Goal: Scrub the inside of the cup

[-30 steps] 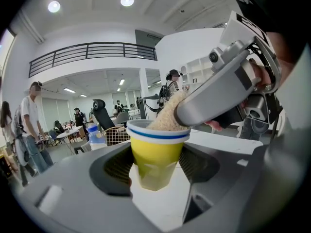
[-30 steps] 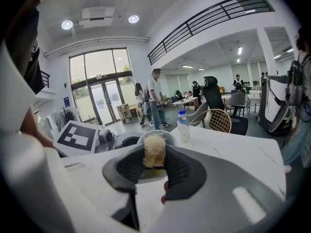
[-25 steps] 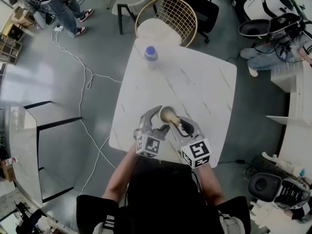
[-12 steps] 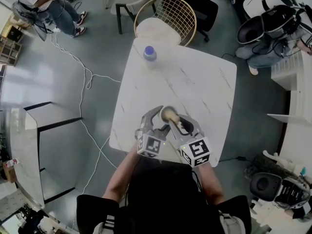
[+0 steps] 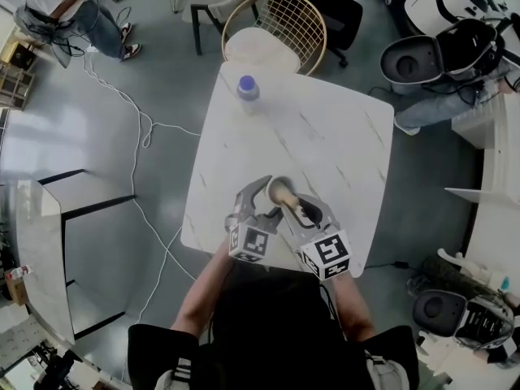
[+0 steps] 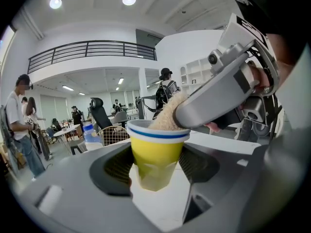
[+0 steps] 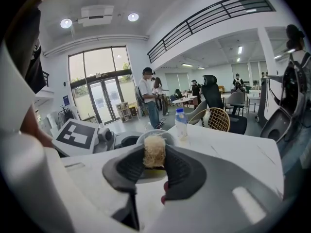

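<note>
- Yellow cup (image 6: 158,161) with a blue band under its white rim stands at the same spot as a second ago, at the near side of the marble table (image 5: 325,145), and neither gripper has shifted.
- What differs lies in the background: the person at the top left has stepped further toward the corner, the seated person at the right edge has changed posture, and the bottle (image 5: 249,89) sits a touch higher in the head view.
- Left gripper (image 5: 262,201): its fingers are spread wide, with a pad pressed on each side of the cup, which is upright between them.
- Right gripper (image 5: 296,205): its fingers are drawn close and pinch a tan sponge (image 7: 154,152). The gripper reaches over the rim from the right, and the sponge's far end dips into the cup's mouth.
- The two grippers are side by side, almost touching, just in front of the person's body.
</note>
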Tool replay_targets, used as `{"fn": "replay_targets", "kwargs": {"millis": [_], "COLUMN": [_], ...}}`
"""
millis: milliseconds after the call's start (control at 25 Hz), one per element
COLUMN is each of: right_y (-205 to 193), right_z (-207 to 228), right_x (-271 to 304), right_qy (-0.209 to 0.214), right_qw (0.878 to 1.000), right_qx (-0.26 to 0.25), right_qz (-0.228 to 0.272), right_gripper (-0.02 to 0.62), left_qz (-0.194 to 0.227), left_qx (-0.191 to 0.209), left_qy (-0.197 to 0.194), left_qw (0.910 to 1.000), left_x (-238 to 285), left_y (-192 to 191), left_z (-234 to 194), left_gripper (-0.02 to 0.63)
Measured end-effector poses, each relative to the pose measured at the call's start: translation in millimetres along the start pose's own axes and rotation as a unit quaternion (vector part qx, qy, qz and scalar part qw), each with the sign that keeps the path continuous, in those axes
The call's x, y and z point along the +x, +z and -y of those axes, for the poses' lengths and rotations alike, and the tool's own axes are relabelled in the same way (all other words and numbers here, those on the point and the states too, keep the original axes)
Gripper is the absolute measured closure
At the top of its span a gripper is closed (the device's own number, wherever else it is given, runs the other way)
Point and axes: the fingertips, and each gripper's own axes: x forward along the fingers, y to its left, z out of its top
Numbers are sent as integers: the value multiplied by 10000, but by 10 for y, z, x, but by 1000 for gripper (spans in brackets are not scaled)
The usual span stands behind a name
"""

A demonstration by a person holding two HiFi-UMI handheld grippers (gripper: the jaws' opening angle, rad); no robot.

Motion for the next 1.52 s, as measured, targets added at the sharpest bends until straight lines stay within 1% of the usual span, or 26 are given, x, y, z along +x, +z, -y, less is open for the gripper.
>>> {"fn": "replay_targets", "kwargs": {"millis": [320,480,560,680,800,920,1080,1200,1520], "right_y": [-57,-10,44,174,297,358,248,125,-137], "right_z": [169,278,336,440,616,829,1079,1241,1517], "right_x": [-88,-134,-189,-297,-377,-421,-462,-431,-230], "right_qy": [-226,-337,-383,-484,-702,-962,-1212,-1334,-1399], "right_qw": [9997,9993,9987,9959,9907,9857,9839,9837,9838], "right_qx": [70,136,171,227,269,302,412,519,789], "right_qz": [1,133,300,723,1137,1347,1247,1089,792], "right_gripper": [485,485,485,485,485,485,485,485,485], "left_qz": [-1,-8,9,70,75,49,0,56,51], "left_qx": [-27,-106,-152,-297,-421,-536,-673,-752,-988], "left_qy": [-118,-146,-143,-124,-96,-62,8,34,17], "left_qw": [9999,9998,9998,9995,9990,9985,9977,9972,9951], "left_x": [38,145,202,286,391,522,711,884,1333], "left_y": [-21,-49,-50,-47,-92,-154,-268,-303,-532], "left_z": [104,96,93,78,42,-16,-58,-124,-237], "left_gripper": [304,304,304,304,304,302,302,302,301]}}
